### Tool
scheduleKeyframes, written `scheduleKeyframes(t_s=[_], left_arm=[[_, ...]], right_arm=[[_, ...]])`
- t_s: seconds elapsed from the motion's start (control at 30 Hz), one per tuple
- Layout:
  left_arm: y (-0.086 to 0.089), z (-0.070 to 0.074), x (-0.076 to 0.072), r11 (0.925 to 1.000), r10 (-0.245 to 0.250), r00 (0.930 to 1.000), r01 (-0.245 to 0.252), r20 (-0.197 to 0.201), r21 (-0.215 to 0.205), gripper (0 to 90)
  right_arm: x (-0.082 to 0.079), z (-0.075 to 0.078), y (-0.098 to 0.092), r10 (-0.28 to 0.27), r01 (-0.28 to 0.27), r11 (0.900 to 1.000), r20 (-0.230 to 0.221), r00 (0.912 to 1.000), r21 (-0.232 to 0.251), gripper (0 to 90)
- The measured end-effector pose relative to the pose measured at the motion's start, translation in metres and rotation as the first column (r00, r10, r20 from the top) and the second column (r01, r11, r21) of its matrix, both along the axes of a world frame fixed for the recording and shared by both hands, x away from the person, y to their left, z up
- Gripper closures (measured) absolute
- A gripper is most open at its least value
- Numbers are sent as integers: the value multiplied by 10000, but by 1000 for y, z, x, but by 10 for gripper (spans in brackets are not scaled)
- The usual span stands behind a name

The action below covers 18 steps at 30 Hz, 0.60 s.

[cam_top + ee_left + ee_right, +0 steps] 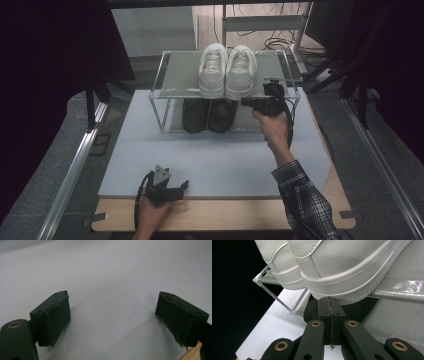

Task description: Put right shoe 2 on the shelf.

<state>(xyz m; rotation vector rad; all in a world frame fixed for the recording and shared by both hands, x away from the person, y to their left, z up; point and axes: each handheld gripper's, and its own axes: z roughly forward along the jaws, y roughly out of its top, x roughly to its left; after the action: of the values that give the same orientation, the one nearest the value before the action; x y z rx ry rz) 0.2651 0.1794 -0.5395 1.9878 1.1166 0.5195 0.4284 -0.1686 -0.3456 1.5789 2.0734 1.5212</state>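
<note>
Two pairs of shoes sit on a two-level shoe rack [161,75] at the far side of the counter [220,212]: two white sneakers [226,70] side by side on the frosted top shelf, heels toward the person, and two dark shoes [207,115] on the level below, directly under them. That makes four shoes in all. No brand mark, label or writing can be read on any of them.

There are two grippers. The right gripper [248,101] is held up at the rack's front right corner, just beside the heel of the right-hand white sneaker [352,270]. In the right gripper view its jaws are pressed flat together with nothing between them, their tips right under the sneaker's sole edge; whether they touch it I cannot tell.

The left gripper [184,186] rests low at the near edge of the white sheet [210,160] that covers the counter, well apart from the rack. Its jaws stand wide apart and empty over the bare sheet.
</note>
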Motion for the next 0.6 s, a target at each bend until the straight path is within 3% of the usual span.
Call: scheduleKeyframes(t_s=[0.4,0.6], left_arm=[[0,0,0,10000,25,10000,-25,13,-35,125],[0,0,0,10000,-4,10000,4,-1,13,125]], right_arm=[[1,0,0,114,-114,9999,44,9999,-15,891],[0,-1,-1,223,-224,9997,-53,9997,-67,831]])
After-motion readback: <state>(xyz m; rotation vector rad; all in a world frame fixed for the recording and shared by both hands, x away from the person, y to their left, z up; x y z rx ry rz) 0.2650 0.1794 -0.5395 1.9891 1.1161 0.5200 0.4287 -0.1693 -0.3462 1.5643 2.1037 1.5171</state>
